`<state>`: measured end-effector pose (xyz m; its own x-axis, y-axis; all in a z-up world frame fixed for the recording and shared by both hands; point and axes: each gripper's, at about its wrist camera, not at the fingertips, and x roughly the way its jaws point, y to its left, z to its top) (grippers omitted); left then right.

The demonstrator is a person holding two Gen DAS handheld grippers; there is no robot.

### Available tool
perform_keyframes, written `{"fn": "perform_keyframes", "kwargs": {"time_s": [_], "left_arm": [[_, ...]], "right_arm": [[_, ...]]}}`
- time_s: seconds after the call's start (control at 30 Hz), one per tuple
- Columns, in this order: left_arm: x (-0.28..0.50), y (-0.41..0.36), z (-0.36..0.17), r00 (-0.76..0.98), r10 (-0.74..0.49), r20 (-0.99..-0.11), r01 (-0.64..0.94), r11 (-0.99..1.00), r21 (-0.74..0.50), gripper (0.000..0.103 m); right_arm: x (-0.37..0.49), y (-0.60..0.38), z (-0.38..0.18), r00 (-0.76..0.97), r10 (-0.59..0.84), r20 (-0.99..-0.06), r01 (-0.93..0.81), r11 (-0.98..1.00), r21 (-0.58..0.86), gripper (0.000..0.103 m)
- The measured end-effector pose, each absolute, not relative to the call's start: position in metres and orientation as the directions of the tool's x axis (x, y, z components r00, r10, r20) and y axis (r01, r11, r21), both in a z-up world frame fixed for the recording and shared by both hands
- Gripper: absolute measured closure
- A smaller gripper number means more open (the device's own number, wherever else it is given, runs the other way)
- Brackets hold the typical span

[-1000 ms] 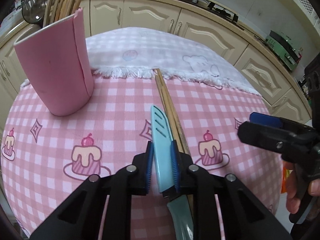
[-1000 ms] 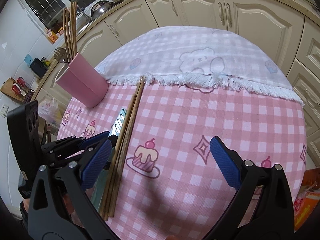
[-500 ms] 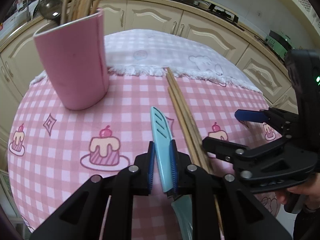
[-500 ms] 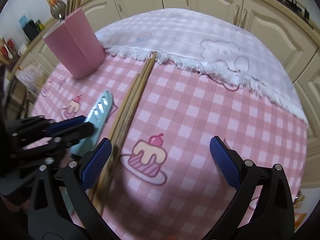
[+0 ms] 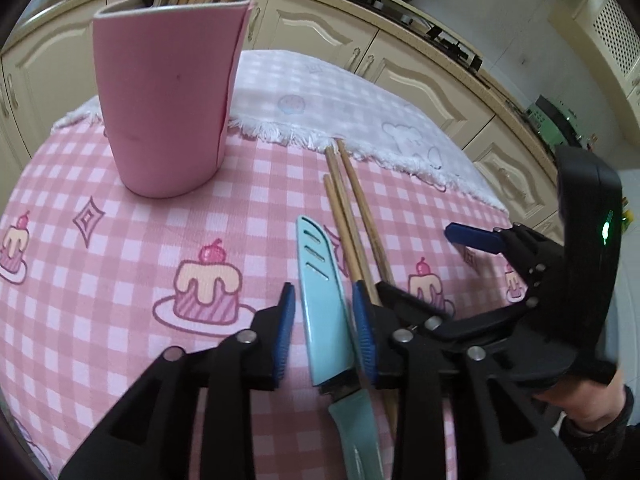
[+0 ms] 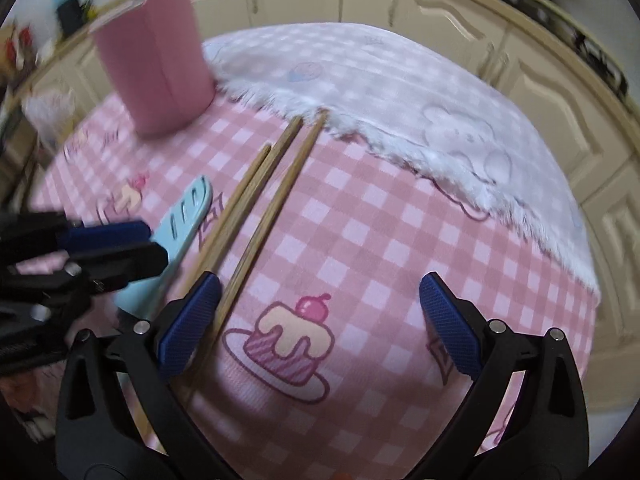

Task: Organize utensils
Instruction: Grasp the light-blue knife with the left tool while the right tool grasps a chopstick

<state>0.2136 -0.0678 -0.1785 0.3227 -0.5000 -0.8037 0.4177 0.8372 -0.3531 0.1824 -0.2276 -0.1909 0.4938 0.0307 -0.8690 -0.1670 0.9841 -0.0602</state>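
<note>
While the sheathed knife was straddled by the parted left gripper, the right gripper was held wide by the chopsticks; pinching, then the pink holder, judged next.

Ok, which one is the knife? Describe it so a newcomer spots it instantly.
Start at the pink cup on the checked tablecloth. Nearer the cameras, wooden chopsticks lie loose; the knife lies beside them, between the left gripper fingers. It alone is flat, light blue, with slots.

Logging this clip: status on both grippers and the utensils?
Left hand-held gripper open around teal knife. Right hand-held gripper open, beside chopsticks. Pink holder upright, path unobstructed.
</note>
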Motion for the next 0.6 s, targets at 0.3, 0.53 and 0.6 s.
{"fn": "perform_keyframes", "kwargs": {"time_s": [0.3, 0.53, 0.6], "left_arm": [[0.213, -0.093, -0.177, 0.360, -0.393, -0.846, 0.486, 0.853, -0.190, 0.073], [0.216, -0.106, -0.177, 0.375, -0.315, -0.872, 0.513, 0.854, -0.088, 0.074], [0.217, -0.110, -0.177, 0.376, -0.294, -0.879, 0.525, 0.849, -0.060, 0.074]], "right_arm": [[0.172, -0.246, -0.187, 0.463, 0.001, -0.886, -0.136, 0.988, -0.071, 0.006], [0.174, -0.256, -0.187, 0.449, 0.002, -0.894, -0.108, 0.993, -0.052, 0.006], [0.178, -0.257, -0.187, 0.441, 0.006, -0.897, -0.104, 0.994, -0.045, 0.006]]}}
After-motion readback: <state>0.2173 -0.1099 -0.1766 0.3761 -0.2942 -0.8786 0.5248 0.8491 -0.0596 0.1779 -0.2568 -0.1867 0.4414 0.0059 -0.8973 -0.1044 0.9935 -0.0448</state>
